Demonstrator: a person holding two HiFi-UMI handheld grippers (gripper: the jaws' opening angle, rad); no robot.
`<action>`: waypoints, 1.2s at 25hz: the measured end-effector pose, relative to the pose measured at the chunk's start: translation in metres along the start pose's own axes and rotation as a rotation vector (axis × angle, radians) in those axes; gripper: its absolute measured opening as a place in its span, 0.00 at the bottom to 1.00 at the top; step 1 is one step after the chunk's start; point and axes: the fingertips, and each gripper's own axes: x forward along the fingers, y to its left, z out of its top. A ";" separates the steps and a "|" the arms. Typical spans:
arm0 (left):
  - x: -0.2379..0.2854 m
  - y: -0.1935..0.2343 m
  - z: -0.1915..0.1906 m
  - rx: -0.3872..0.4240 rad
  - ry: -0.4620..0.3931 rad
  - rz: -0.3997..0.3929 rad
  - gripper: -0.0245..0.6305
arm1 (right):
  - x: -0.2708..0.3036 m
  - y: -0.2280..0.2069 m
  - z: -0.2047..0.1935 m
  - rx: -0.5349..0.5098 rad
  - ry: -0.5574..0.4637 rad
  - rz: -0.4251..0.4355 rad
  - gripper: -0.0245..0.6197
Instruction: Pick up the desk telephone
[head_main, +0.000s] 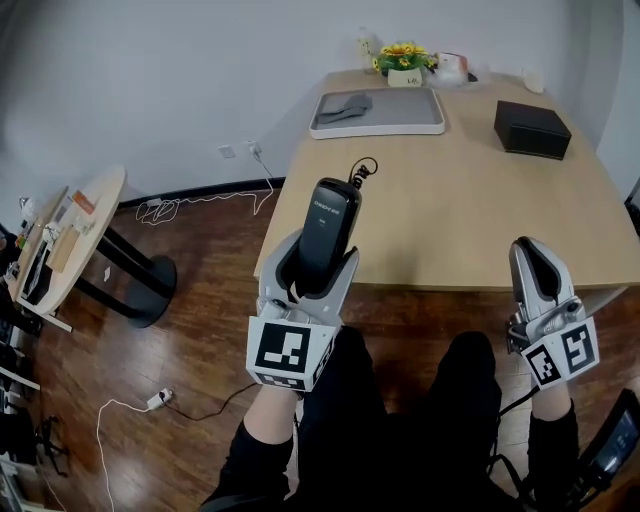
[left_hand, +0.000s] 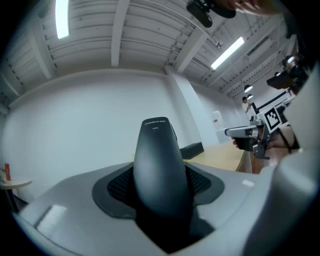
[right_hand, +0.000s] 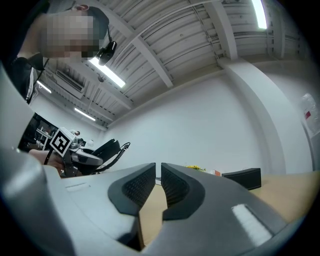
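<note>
The left gripper clamps a black handset, its lower end hidden. The right gripper is empty, with its jaws nearly closed.

The handset's lower end is hidden between the left gripper's jaws. Only a loop of cord is seen; the rest is hidden behind the handset. The round table is cut off at the left edge. The grey thing on the tray cannot be identified.
</note>
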 end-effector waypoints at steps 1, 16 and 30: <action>-0.003 0.001 0.005 0.013 -0.029 0.018 0.44 | 0.000 0.002 0.001 0.000 -0.002 -0.001 0.09; -0.010 -0.001 0.027 0.009 -0.131 0.059 0.44 | -0.007 0.010 0.016 -0.029 -0.031 0.002 0.05; -0.010 -0.001 0.022 0.009 -0.114 0.050 0.44 | -0.007 0.012 0.025 -0.066 -0.047 -0.013 0.04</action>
